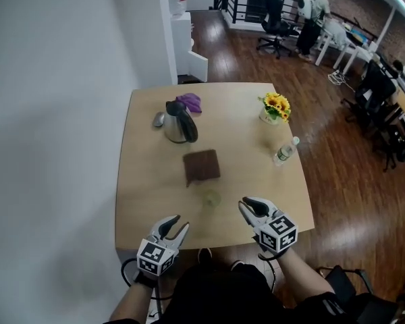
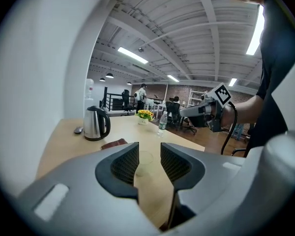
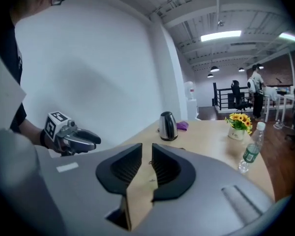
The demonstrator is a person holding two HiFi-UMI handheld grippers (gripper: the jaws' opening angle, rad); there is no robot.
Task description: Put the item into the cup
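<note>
Looking steeply down, I see my left gripper (image 1: 181,223) and right gripper (image 1: 246,204) over the near edge of a pale wooden table (image 1: 142,201), well apart, with a clear cup (image 1: 211,198) on the tabletop between them. Just beyond the cup lies a brown cloth (image 1: 202,166). Farther back stands a steel kettle (image 1: 179,122), with a small grey object (image 1: 158,119) beside it and a purple cloth (image 1: 190,102) behind. On the right are a pot of yellow flowers (image 1: 275,108) and a water bottle (image 1: 285,151), and across the dark wood floor (image 1: 324,127) a person (image 1: 312,19) stands by white desks.
</note>
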